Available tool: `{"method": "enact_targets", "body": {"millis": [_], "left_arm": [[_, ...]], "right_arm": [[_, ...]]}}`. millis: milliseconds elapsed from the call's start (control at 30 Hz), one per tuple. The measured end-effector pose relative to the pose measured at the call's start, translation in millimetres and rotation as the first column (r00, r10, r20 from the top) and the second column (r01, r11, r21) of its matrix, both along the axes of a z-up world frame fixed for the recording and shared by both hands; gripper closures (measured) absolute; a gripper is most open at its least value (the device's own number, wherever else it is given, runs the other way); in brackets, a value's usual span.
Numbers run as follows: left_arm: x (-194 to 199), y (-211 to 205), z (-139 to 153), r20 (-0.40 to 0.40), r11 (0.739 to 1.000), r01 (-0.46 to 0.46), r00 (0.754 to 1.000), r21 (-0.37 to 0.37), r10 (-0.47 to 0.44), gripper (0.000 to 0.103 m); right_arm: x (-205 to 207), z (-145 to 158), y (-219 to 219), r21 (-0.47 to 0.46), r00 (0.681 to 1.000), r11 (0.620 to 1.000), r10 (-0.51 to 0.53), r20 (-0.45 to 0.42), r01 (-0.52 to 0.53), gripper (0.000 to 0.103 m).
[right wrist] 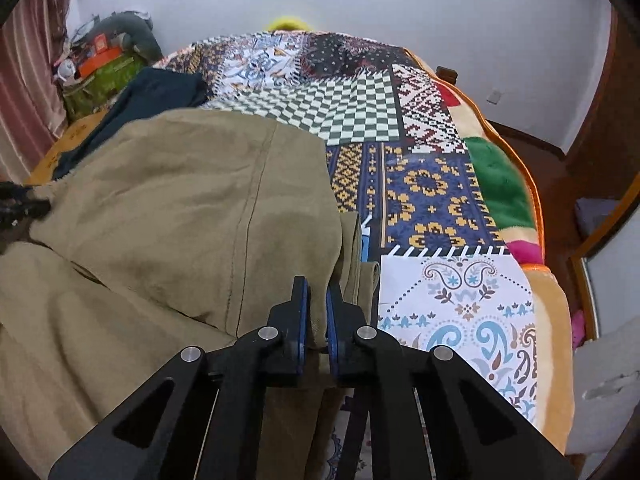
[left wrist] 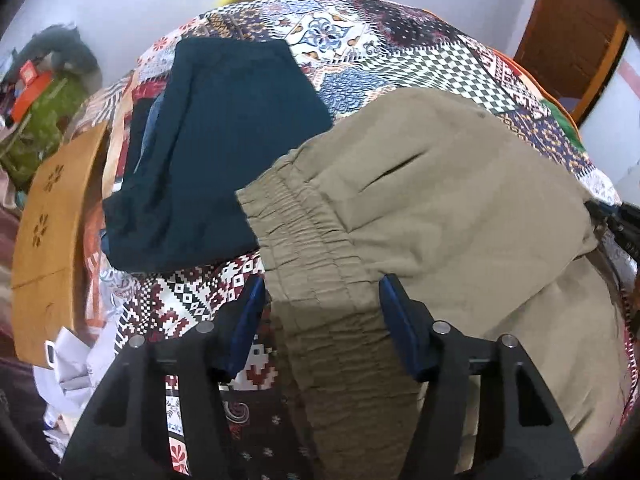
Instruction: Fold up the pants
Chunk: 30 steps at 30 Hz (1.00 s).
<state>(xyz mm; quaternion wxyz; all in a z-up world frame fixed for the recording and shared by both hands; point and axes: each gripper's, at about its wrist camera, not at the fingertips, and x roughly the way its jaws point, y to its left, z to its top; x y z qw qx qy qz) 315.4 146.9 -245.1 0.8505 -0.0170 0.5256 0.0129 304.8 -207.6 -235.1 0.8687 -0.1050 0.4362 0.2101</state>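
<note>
- The khaki pants [left wrist: 440, 184] lay on a bed covered with a patchwork blanket [left wrist: 360, 40], and they took most of the near side of the bed in both views.
- The elastic waistband [left wrist: 304, 240] of the pants pointed toward the left gripper [left wrist: 322, 304] and ran between its two blue pads.
- The jaws of the left gripper stood spread, one on each side of the waistband. The right pad touched the cloth, but the left pad stood at the cloth's edge, and a firm pinch could not be seen.
- The right gripper [right wrist: 316, 312] was at the other side of the pants [right wrist: 168, 208], where the cloth was folded over and made a thick edge.
- Its jaws were pressed together on a fold of this khaki cloth, and the cloth stood up between the blue pads.
- A long seam [right wrist: 248, 216] ran across the pants from the far edge toward the right gripper.
- A dark teal garment [left wrist: 216, 152] lay flat on the bed just beside the waistband, on its left side in the left wrist view, and it touched the pants at one corner.
- In the left wrist view a small black part of the right gripper [left wrist: 624, 224] showed at the right border, beside the pants.
- An orange-brown wooden board [left wrist: 52, 216] showed past the left edge of the bed.
</note>
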Motion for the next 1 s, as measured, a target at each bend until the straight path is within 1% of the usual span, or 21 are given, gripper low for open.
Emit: {"method": "enact_targets", "body": {"millis": [33, 67, 133, 200, 367, 500, 567, 633, 700, 733, 767, 800, 833, 867, 900, 933, 1000], "left_arm": [[0, 4, -2, -0.006, 1.000, -0.010, 1.000, -0.018, 0.010, 0.040], [-1, 6, -4, -0.007, 1.000, -0.018, 1.000, -0.014, 0.018, 0.039], [-4, 5, -5, 0.008, 0.999, -0.037, 0.999, 0.029, 0.036, 0.031], [-5, 5, -7, 0.013, 0.998, -0.047, 0.999, 0.036, 0.047, 0.031], [-8, 11, -6, 0.020, 0.998, -0.068, 0.997, -0.012, 0.069, 0.031], [-19, 10, 2, 0.049, 0.997, -0.070, 0.996, -0.011, 0.071, 0.031], [-22, 8, 8, 0.057, 0.998, -0.066, 0.996, -0.006, 0.067, 0.031], [-23, 8, 18, 0.082, 0.998, -0.062, 0.995, 0.005, 0.061, 0.031], [-21, 10, 30, 0.111, 0.998, -0.056, 0.992, 0.012, 0.054, 0.031], [-17, 11, 36, 0.120, 0.998, -0.055, 0.991, 0.018, 0.052, 0.031], [-14, 13, 40, 0.126, 0.998, -0.056, 0.991, 0.021, 0.053, 0.031], [-10, 16, 45, 0.132, 0.998, -0.061, 0.990, 0.023, 0.058, 0.029], [-4, 19, 49, 0.139, 0.997, -0.068, 0.988, 0.023, 0.064, 0.026], [0, 22, 52, 0.146, 0.997, -0.074, 0.987, 0.022, 0.070, 0.023], [5, 25, 53, 0.153, 0.996, -0.082, 0.985, 0.024, 0.077, 0.017], [12, 29, 54, 0.161, 0.995, -0.095, 0.983, 0.032, 0.089, 0.015], [22, 35, 52, 0.152, 0.993, -0.108, 0.983, 0.035, 0.102, 0.015]], "right_arm": [[0, -3, 1, -0.009, 1.000, 1.000, -0.001, -0.005, 0.001, 0.096], [3, -6, 2, -0.018, 1.000, 1.000, -0.006, -0.015, 0.006, 0.096], [4, -11, 1, -0.030, 0.999, 0.999, -0.019, -0.028, 0.018, 0.096], [7, -15, 2, -0.036, 0.999, 0.999, -0.033, -0.043, 0.031, 0.096], [7, -16, 5, -0.060, 0.998, 0.998, -0.039, -0.047, 0.036, 0.096], [-1, 1, 3, -0.038, 1.000, 0.999, -0.022, 0.000, 0.022, 0.094], [-5, 13, 1, -0.013, 0.999, 1.000, -0.023, 0.025, 0.023, 0.094], [-7, 30, -2, 0.026, 0.999, 0.999, -0.021, 0.049, 0.020, 0.093], [-8, 47, -1, 0.066, 0.997, 0.998, -0.024, 0.073, 0.020, 0.086], [-7, 55, -1, 0.089, 0.996, 0.996, -0.025, 0.086, 0.017, 0.074], [-7, 63, -1, 0.110, 0.995, 0.994, -0.026, 0.099, 0.015, 0.057], [-5, 70, 0, 0.128, 0.993, 0.992, -0.027, 0.114, 0.013, 0.051], [-3, 77, 2, 0.142, 0.991, 0.990, -0.031, 0.132, 0.012, 0.041], [-1, 83, 4, 0.155, 0.988, 0.988, -0.031, 0.150, 0.008, 0.037], [3, 89, 6, 0.165, 0.985, 0.986, -0.031, 0.170, 0.003, 0.036], [6, 92, 9, 0.170, 0.984, 0.985, -0.029, 0.177, -0.001, 0.034], [18, 96, 15, 0.183, 0.982, 0.983, -0.031, 0.188, -0.004, 0.030]]}}
